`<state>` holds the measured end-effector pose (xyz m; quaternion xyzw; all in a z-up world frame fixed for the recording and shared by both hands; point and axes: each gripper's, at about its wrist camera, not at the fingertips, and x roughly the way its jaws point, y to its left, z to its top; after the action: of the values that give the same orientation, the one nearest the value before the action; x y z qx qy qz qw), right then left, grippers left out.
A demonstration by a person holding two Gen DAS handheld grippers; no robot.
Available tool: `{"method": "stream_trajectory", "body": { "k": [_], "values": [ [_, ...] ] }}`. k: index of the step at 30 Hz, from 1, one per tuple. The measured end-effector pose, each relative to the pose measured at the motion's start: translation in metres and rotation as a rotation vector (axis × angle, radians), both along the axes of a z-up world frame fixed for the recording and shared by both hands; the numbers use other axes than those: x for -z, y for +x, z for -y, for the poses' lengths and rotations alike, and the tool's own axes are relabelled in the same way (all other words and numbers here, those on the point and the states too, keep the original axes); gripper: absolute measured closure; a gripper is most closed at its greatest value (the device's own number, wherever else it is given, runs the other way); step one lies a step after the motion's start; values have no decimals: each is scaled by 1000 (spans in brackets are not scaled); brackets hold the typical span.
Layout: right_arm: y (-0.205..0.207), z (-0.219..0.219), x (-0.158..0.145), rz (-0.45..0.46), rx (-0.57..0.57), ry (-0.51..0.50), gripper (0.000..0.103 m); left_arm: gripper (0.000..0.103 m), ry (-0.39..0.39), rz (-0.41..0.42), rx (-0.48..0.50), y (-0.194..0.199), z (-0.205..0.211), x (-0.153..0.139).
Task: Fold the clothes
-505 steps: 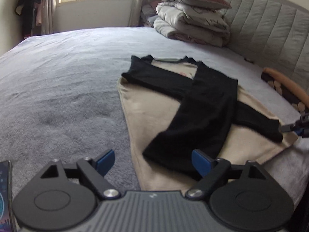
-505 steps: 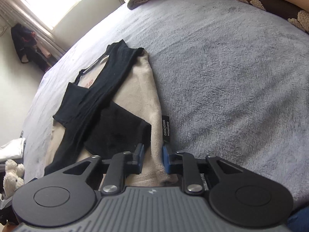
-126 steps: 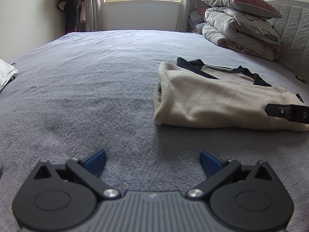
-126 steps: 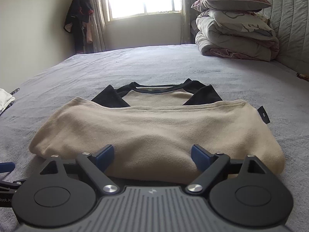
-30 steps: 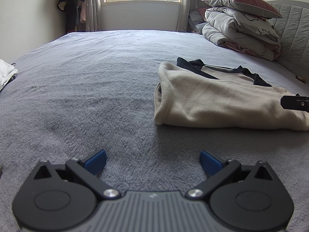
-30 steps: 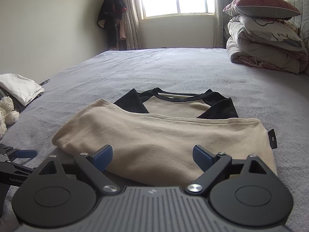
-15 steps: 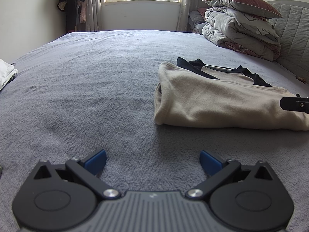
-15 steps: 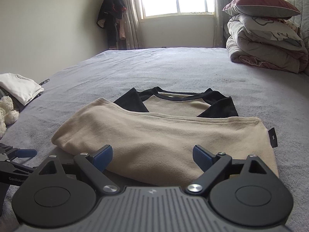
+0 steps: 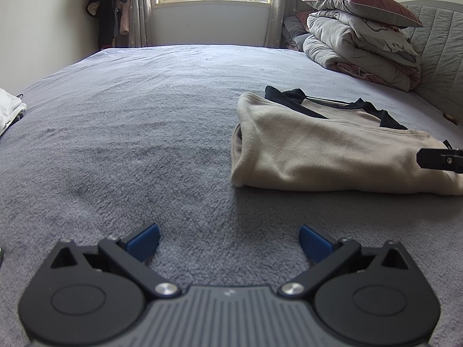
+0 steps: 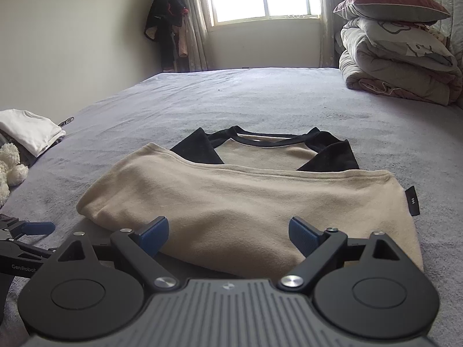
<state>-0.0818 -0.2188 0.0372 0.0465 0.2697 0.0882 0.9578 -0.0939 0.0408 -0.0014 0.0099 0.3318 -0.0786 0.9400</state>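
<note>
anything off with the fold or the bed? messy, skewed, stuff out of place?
Nothing stands out. The beige shirt lies folded flat on the grey bedspread, black sleeves tucked under and only the collar end showing. The left gripper and the right gripper are both open, holding nothing.

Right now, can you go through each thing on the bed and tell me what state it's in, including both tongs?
Beige fleece top with black sleeves: folded in half, lying flat on the grey bed cover, neckline showing.
Left tongs: open, empty, low over the bed cover beside the top.
Right tongs: open, empty, at the top's near fold.
Stacked grey quilts with maroon pillow: piled by the headboard.
White garment: folded, at the bed's edge.
</note>
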Motion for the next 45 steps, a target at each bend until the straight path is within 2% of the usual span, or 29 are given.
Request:
{"method": "stream_trajectory", "body": {
  "k": [25, 32, 34, 37, 40, 43, 45],
  "values": [
    [2, 2, 2, -1, 7, 6, 10, 0, 0, 0, 0, 0, 0, -1],
    [2, 10, 4, -21, 45, 10, 10, 0, 0, 0, 0, 0, 0, -1],
    [-1, 10, 3, -16, 19, -10, 10, 0, 0, 0, 0, 0, 0, -1],
    [8, -3, 12, -101, -78, -86, 10, 0, 0, 0, 0, 0, 0, -1],
    [12, 0, 16, -111, -56, -92, 10, 0, 0, 0, 0, 0, 0, -1],
    [8, 11, 0, -72, -26, -23, 11, 0, 0, 1, 0, 0, 0, -1],
    [14, 18, 5, -116, 16, -32, 11, 0, 0, 2, 0, 0, 0, 0]
  ]
}}
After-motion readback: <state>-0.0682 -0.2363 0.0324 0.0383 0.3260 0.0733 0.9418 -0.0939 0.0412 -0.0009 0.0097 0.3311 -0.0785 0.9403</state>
